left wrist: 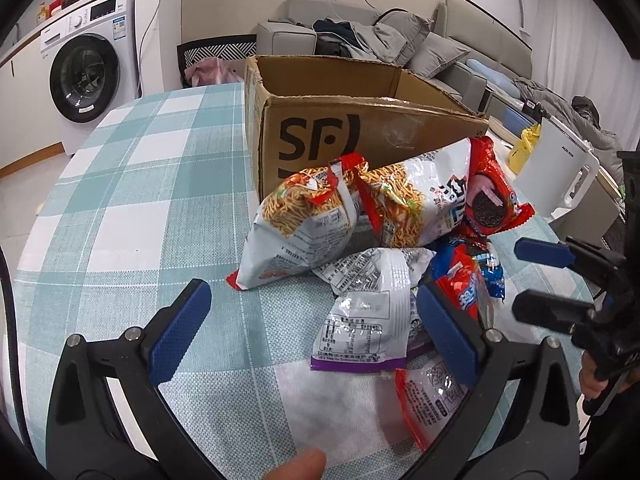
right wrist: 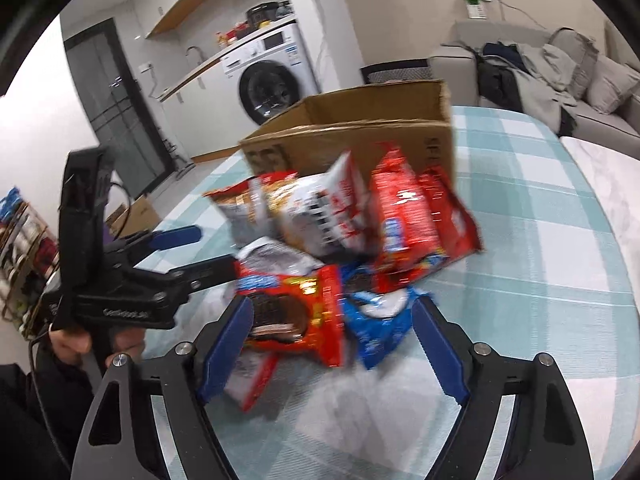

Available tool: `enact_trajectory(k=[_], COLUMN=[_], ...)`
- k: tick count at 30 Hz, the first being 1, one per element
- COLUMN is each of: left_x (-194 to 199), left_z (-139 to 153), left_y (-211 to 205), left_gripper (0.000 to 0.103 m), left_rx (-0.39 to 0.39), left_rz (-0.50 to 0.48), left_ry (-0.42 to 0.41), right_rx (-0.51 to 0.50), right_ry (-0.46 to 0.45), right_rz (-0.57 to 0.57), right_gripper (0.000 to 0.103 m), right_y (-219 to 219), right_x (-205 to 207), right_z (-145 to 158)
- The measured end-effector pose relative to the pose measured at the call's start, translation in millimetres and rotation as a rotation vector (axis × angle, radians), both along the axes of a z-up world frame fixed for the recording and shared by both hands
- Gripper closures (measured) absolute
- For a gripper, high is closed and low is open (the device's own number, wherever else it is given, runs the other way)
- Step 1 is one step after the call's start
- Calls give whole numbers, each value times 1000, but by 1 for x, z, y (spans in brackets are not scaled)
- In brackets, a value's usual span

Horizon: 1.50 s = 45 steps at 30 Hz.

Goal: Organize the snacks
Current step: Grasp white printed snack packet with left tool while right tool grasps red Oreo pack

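A pile of snack packets lies on the checked tablecloth in front of an open cardboard box [left wrist: 320, 136]. In the left wrist view, two noodle bags [left wrist: 296, 220] lean on the box, a red cookie packet [left wrist: 492, 196] sits at the right, and a silver packet with a purple edge [left wrist: 360, 320] lies nearest. My left gripper [left wrist: 312, 320] is open and empty, with that silver packet between its fingers. My right gripper [right wrist: 336, 328] is open, its fingers either side of a red cookie packet [right wrist: 296, 312] and a blue packet [right wrist: 380, 328]. The box shows there too [right wrist: 360, 136].
The table [left wrist: 132, 200] has a teal and white checked cloth. A washing machine [left wrist: 88, 64] stands to the left beyond it, a grey sofa [left wrist: 360, 32] with clothes behind the box. A white appliance [left wrist: 560, 168] stands off the table's right edge. The other gripper [right wrist: 176, 236] reaches in from the left.
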<state>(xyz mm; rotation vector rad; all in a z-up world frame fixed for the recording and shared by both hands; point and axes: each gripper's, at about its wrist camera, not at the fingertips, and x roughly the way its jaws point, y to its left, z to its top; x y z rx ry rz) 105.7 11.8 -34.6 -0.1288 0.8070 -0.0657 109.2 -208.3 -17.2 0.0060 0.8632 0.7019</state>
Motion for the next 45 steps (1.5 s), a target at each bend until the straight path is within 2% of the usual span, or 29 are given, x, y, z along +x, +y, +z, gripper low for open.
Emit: enact_trajectory(k=[13, 15, 18, 21, 29, 37, 45], left_x=[-7, -6, -6, -6, -5, 2, 9], left_z=[-3, -4, -5, -4, -4, -11, -17], left_y=[4, 5, 5, 6, 4, -17, -24], left_gripper=[1, 1, 1, 1, 1, 1, 23], left_rx=[-5, -2, -4, -6, -15, 1, -78], left_rz=[0, 2, 2, 6, -6, -29, -97], left_ry=[10, 10, 13, 11, 16, 47, 73], right_rx=[-3, -5, -18, -13, 23, 35, 40], right_ry=[40, 45, 31, 13, -46, -57, -61], right_rz=[96, 100, 102, 113, 78, 6, -6], right_gripper=[24, 36, 48, 52, 53, 53, 53], right_y=[39, 41, 44, 45, 31, 2, -5], right_x=[8, 9, 7, 4, -4, -9, -8], right_z=[-16, -16, -16, -15, -2, 2, 4])
